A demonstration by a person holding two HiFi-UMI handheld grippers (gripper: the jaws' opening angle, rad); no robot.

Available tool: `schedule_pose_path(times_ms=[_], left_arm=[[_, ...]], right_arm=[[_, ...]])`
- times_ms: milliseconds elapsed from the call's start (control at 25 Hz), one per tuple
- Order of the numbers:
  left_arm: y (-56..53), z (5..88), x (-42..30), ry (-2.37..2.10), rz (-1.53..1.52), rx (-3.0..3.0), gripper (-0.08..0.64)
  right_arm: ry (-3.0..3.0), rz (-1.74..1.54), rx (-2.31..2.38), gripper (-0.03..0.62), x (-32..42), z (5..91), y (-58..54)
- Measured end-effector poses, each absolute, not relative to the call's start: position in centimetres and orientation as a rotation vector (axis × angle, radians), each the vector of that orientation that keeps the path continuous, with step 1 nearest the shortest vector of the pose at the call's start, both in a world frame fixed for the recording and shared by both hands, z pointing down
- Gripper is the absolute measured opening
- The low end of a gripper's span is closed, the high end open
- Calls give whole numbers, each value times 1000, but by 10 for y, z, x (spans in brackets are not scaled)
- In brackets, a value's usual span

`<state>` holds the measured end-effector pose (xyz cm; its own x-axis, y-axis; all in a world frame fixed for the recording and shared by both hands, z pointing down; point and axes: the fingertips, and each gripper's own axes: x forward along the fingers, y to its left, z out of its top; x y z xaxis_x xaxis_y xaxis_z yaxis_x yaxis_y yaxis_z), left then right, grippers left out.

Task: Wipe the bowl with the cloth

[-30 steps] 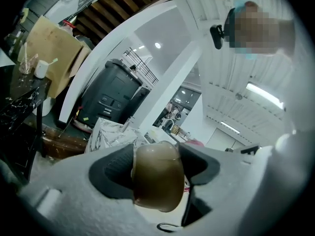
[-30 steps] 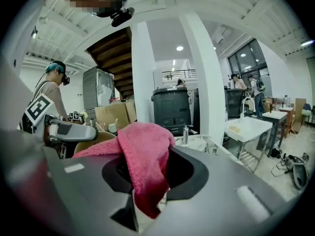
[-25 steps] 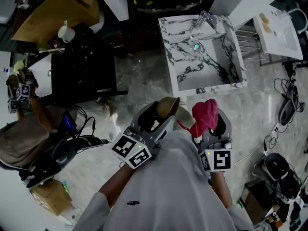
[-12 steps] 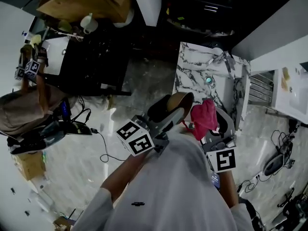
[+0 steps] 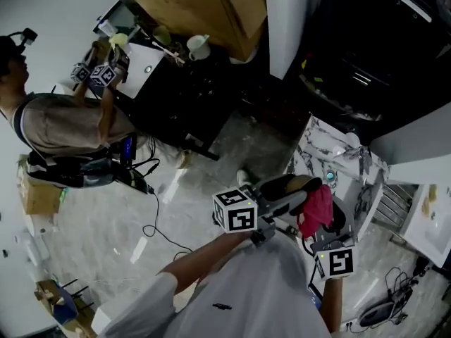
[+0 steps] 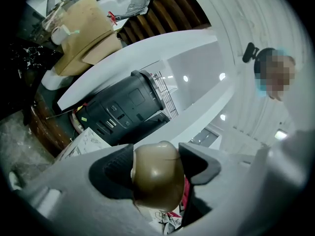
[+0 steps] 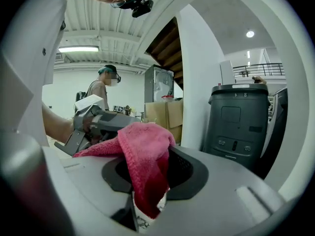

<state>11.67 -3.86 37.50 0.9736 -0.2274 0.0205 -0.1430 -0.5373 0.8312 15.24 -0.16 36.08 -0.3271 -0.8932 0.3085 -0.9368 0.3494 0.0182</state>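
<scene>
A small brown bowl [image 6: 156,173] is pinched between the jaws of my left gripper [image 6: 157,168]; in the head view the bowl [image 5: 299,184] shows at that gripper's [image 5: 290,191] tip. My right gripper [image 7: 147,173] is shut on a pink cloth [image 7: 145,159], which drapes over its jaws. Seen from the head, the cloth [image 5: 316,210] hangs just right of the bowl, with the right gripper [image 5: 325,220] below it. Both tools are held up in front of my chest, close together.
A marble-patterned sink unit [image 5: 338,162] stands just beyond the grippers. A black counter [image 5: 190,97] with a white cup [image 5: 198,46] and a cardboard box [image 5: 204,9] lies at the back left. Another person [image 5: 60,122] stands at far left. Cables [image 5: 151,189] trail over the floor.
My head view has swung left and away, so the sink has slid from upper centre to the right. Both grippers keep their holds and stay close together.
</scene>
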Motion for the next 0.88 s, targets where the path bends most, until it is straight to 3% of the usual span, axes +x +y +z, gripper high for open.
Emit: schedule_pose_path(times_ms=[640,800,880], left_arm=[[-42,363,71,-341,-263,2138,288],[-34,366,84,-283,-234,2112,291],[-27,361,89,-271,-225,2132,291]], right_arm=[[-2487,-56,1008,117,59,375,-18],[-2464,-271,856,117,63,369,-19],[-2453,-219,916,118,70,368,-15]])
